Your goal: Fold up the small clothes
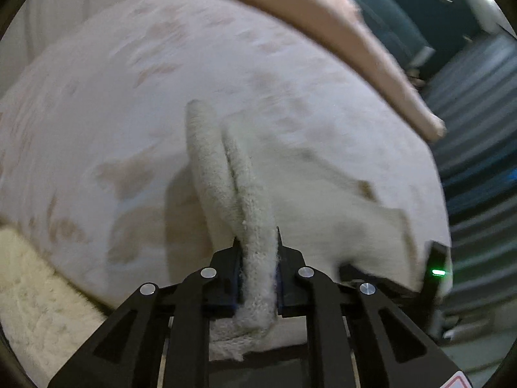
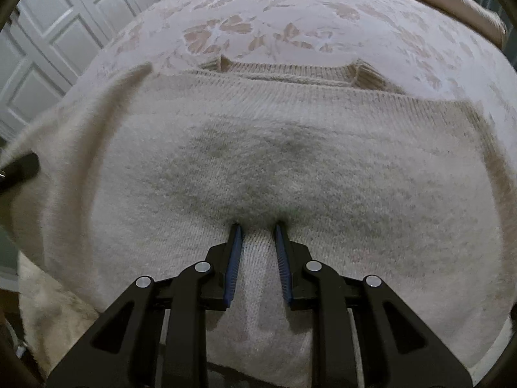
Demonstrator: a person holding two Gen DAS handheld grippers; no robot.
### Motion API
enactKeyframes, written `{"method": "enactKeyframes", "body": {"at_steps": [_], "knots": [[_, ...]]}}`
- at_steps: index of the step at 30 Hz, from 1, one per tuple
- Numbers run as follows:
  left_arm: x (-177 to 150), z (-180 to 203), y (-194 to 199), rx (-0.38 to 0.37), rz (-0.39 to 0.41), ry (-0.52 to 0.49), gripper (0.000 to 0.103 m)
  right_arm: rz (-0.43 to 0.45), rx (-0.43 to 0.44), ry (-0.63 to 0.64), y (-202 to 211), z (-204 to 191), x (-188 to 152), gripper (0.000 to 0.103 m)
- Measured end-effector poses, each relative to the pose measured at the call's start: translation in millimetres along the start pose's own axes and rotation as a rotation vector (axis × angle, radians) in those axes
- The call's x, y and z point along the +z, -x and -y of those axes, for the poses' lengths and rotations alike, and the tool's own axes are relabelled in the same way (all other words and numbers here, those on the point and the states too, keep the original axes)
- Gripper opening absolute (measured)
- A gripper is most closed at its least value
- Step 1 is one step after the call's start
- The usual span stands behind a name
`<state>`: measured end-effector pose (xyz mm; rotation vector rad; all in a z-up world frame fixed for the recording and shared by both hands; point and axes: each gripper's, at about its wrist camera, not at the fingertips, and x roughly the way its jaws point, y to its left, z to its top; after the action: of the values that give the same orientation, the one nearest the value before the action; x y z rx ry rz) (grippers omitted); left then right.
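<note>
My left gripper (image 1: pixel 258 242) has its fingers clamped on a doubled fold of the cream knit sweater (image 2: pixel 290 168), lifting that edge. My right gripper (image 2: pixel 258 229) pinches a ridge of the same sweater, which lies spread on the floral bedspread (image 2: pixel 258 29) beside a pink pillow (image 1: pixel 323 16).

A home bedroom: a bed under a white floral-patterned bedspread (image 2: pixel 290 32), with white panelled doors (image 2: pixel 64 48) beside it.
</note>
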<state>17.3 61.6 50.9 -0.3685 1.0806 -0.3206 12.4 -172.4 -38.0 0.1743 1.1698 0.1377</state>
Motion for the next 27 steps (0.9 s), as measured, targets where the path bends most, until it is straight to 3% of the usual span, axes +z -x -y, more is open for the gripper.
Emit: {"method": "enactKeyframes", "body": {"at_steps": [3, 5, 8, 11, 16, 18, 20, 21, 23, 24, 27], "knots": [[0.8, 49.2, 0.6, -0.048, -0.001, -0.106, 0.012, 0.02, 0.102, -0.099, 14.4, 17.1, -3.5, 0.027], [-4.5, 85.4, -6.0, -0.086, -0.014, -0.187, 0.011, 0.039, 0.155, -0.153, 26.6, 29.0, -9.0, 0.036], [-17.5, 135.5, -28.8, -0.134, -0.065, -0.303, 0.011, 0.08, 0.145, -0.189, 48.6, 48.1, -22.0, 0.037], [-38.7, 164.0, -67.2, -0.133, -0.145, -0.377, 0.011, 0.1, 0.127, -0.248, 66.7, 76.6, -38.7, 0.038], [-63.1, 172.4, -118.9, -0.064, -0.238, -0.414, 0.012, 0.103, 0.073, -0.309, 82.7, 109.8, -63.8, 0.04], [-63.6, 171.1, -111.9, -0.048, -0.209, -0.436, 0.013, 0.108, 0.104, -0.334, 86.2, 115.3, -64.6, 0.045], [-62.5, 171.7, -97.5, -0.045, -0.177, -0.447, 0.017, 0.133, 0.08, -0.338, 91.4, 117.8, -60.4, 0.047], [-61.0, 169.0, -89.3, -0.044, -0.163, -0.444, 0.023, 0.149, 0.091, -0.346, 95.1, 120.0, -56.5, 0.049], [-60.0, 163.6, -71.9, -0.085, -0.14, -0.44, 0.031, 0.168, 0.163, -0.369, 99.2, 124.3, -46.8, 0.062], [-62.2, 160.3, -66.5, -0.091, -0.134, -0.448, 0.035, 0.178, 0.21, -0.382, 100.6, 122.7, -40.5, 0.063], [-73.3, 151.4, -62.5, -0.067, -0.136, -0.465, 0.045, 0.176, 0.31, -0.38, 97.4, 110.9, -20.2, 0.077]]}}
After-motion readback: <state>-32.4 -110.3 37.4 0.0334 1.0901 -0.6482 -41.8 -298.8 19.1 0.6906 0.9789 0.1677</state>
